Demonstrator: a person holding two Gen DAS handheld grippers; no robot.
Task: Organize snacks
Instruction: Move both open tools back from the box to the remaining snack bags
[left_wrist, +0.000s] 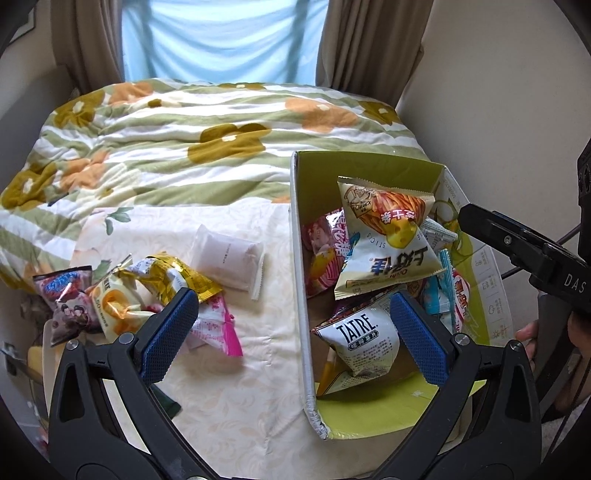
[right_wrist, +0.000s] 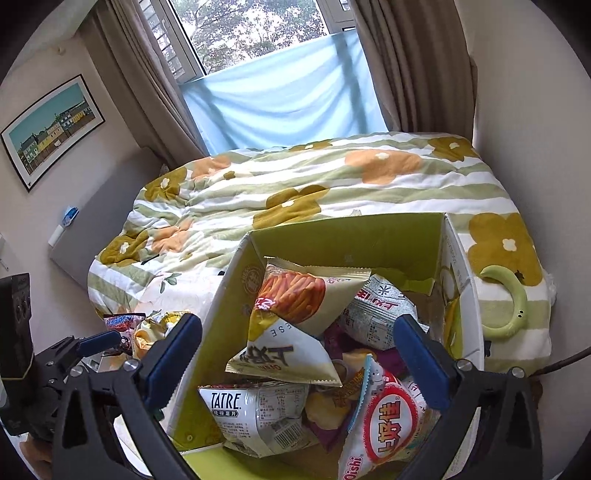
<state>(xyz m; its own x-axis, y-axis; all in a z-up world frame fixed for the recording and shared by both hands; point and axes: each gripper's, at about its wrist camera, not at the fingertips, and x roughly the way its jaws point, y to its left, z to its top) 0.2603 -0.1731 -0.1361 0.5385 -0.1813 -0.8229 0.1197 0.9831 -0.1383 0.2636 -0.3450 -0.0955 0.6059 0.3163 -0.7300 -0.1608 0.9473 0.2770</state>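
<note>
A green-lined cardboard box (left_wrist: 300, 236) stands on the bed and holds several snack bags, with a cream cheese-stick bag (left_wrist: 388, 236) on top and a white TATRE bag (left_wrist: 364, 341) below it. Loose snacks lie left of the box: a white packet (left_wrist: 231, 262), a yellow bag (left_wrist: 147, 291), a pink packet (left_wrist: 218, 328) and a purple one (left_wrist: 64, 302). My left gripper (left_wrist: 291, 328) is open and empty, straddling the box's left wall. My right gripper (right_wrist: 297, 350) is open and empty above the box (right_wrist: 221, 295), over the cheese-stick bag (right_wrist: 295, 317) and the TATRE bag (right_wrist: 255, 417).
The flowered quilt (left_wrist: 184, 140) covers the bed behind the box. A cream cloth (left_wrist: 258, 369) lies under the snacks. A green curved object (right_wrist: 511, 299) lies right of the box. Curtains and a window (right_wrist: 280, 74) are behind; walls close in on both sides.
</note>
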